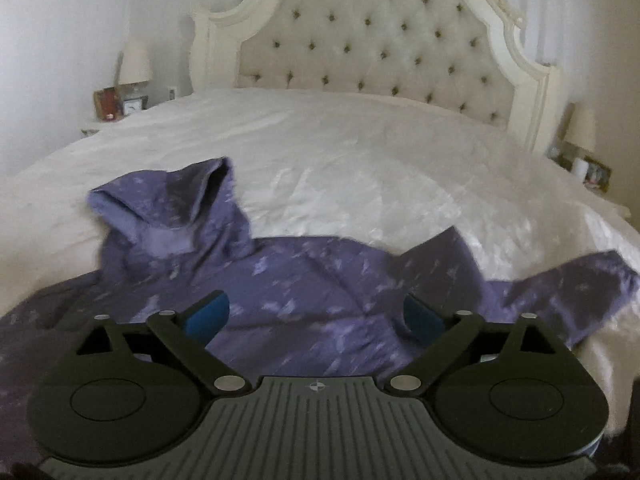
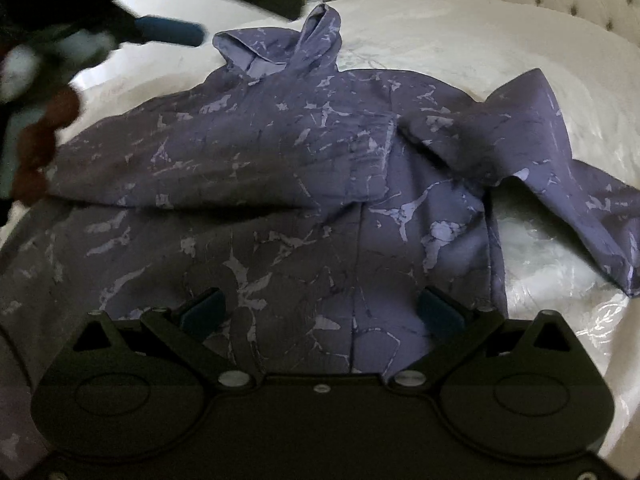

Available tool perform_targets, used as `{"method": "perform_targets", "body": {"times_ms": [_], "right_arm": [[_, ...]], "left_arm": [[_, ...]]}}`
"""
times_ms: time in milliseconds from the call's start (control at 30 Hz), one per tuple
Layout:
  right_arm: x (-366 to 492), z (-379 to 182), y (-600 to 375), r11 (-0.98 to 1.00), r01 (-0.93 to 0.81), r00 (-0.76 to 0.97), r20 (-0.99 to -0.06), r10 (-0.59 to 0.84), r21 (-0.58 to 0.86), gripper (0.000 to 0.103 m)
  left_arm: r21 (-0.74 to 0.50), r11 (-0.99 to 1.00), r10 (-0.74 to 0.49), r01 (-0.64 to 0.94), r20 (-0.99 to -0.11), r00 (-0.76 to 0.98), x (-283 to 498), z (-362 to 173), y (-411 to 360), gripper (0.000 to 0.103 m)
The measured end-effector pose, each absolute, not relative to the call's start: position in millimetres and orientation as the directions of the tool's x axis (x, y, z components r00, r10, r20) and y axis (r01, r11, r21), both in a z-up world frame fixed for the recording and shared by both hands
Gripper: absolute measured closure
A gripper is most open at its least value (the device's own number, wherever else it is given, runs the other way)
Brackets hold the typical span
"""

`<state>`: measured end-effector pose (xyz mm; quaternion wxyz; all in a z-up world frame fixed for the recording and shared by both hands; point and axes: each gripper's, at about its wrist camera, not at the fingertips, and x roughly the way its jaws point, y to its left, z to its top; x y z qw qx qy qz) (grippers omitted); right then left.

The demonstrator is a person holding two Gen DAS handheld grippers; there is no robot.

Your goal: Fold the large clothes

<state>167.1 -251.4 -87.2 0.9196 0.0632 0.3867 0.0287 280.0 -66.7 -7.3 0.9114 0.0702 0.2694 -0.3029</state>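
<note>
**Hoodie half-folded on the bed, both claws empty**

The purple marbled hoodie (image 2: 304,168) lies spread on the white bedspread (image 1: 360,152), its hood (image 2: 280,48) pointing toward the tufted headboard (image 1: 384,40) and its hem toward the person. So its long axis runs straight away from both claws, hem near and hood far. One sleeve (image 2: 180,160) already lies folded across the chest; the other sleeve (image 2: 560,168) sticks out to the side, bent at the elbow and trailing over bare bedspread.

The right gripper (image 2: 320,312) hovers low over the hem end, jaws spread wide, nothing between the blue pads, only cloth beneath them. The left gripper (image 1: 316,314) also stands spread and empty above the garment's body, facing the hood; in the right wrist view it shows as a dark blur off the far corner, beside the hood.

The unfolded sleeve lies on the right gripper's side, well clear of the left one, so the right hand looks better placed to bring it across. That would probably be the next fold, with the hem-to-hood fold still to come.

A lamp (image 1: 135,62) stands on the nightstand beyond the bed.
</note>
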Motion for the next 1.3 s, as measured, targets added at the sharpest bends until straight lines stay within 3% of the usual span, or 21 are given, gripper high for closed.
{"method": "perform_targets", "body": {"times_ms": [200,333,533,633,1067,1300], "right_arm": [[164.3,-91.7,-255.4,0.987,-0.024,0.719,-0.683,0.128,0.160,0.000],[161.1,-93.1,-255.3,0.986,-0.031,0.734,-0.666,0.133,0.162,0.000],[158.9,-94.9,-254.3,0.987,-0.033,0.748,-0.650,0.130,0.159,0.000],[158.0,-95.7,-254.5,0.986,-0.032,0.753,-0.645,0.131,0.163,0.000],[152.5,-76.0,-270.2,0.974,-0.035,0.711,-0.679,0.183,0.225,0.001],[128.3,-44.0,-331.8,0.946,0.130,0.700,-0.703,0.126,0.298,0.001]], "left_arm": [[0.056,0.863,-0.385,0.501,-0.570,0.726,267.3,-20.6,-16.6,0.008],[0.050,0.919,-0.288,0.391,-0.591,0.753,273.4,-33.4,26.8,0.008],[-0.050,0.978,-0.186,0.201,-0.640,0.746,304.7,-58.3,87.1,0.008],[-0.151,0.980,-0.197,0.129,-0.667,0.719,319.8,-77.5,111.2,0.008],[-0.078,0.984,-0.174,0.161,-0.614,0.770,286.1,-58.4,95.4,0.008],[-0.099,0.966,-0.245,0.238,-0.633,0.735,262.9,-64.4,79.4,0.008]]}}
